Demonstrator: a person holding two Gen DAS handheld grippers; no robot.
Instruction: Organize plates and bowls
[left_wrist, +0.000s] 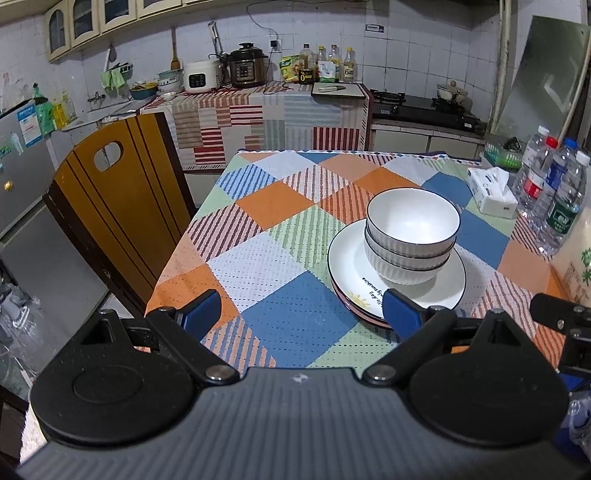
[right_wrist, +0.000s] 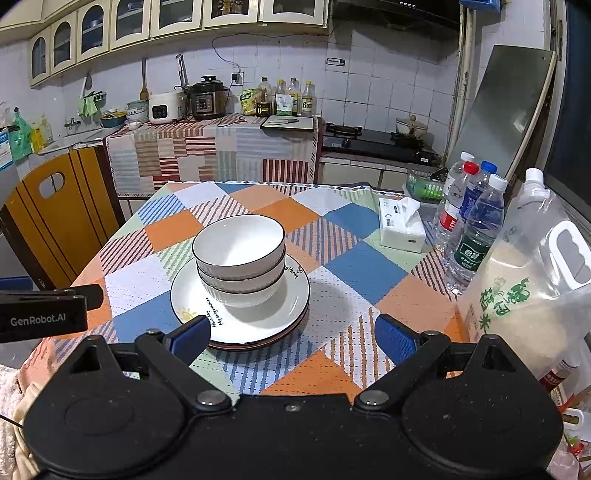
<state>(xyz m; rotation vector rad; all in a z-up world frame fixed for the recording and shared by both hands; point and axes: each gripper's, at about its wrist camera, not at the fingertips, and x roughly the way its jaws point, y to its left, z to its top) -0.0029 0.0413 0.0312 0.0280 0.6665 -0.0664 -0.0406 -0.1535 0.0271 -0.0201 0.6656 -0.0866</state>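
**White bowls stacked high, and our grippers empty**

Porcelain sits in one pile near the middle of the table (right_wrist: 343, 229): three nested bowls (right_wrist: 239, 258) on a stack of plates (right_wrist: 295, 302), the whole lot resting on the checked cloth (left_wrist: 266, 236). We hold both tools low at the near edge, clear of the crockery. Our left gripper (left_wrist: 301, 314) is spread wide and grips nothing, though its right-hand finger sits just beside the plates' rim. Our right gripper (right_wrist: 291, 338) is equally wide and empty. We judge the sorting close to done. The risk now is a nudge: a finger catching the rim could shift the plates and tip the bowls. The bottles (right_wrist: 469, 221) and tissue box (right_wrist: 400, 227) stand near enough to be struck by sliding crockery.
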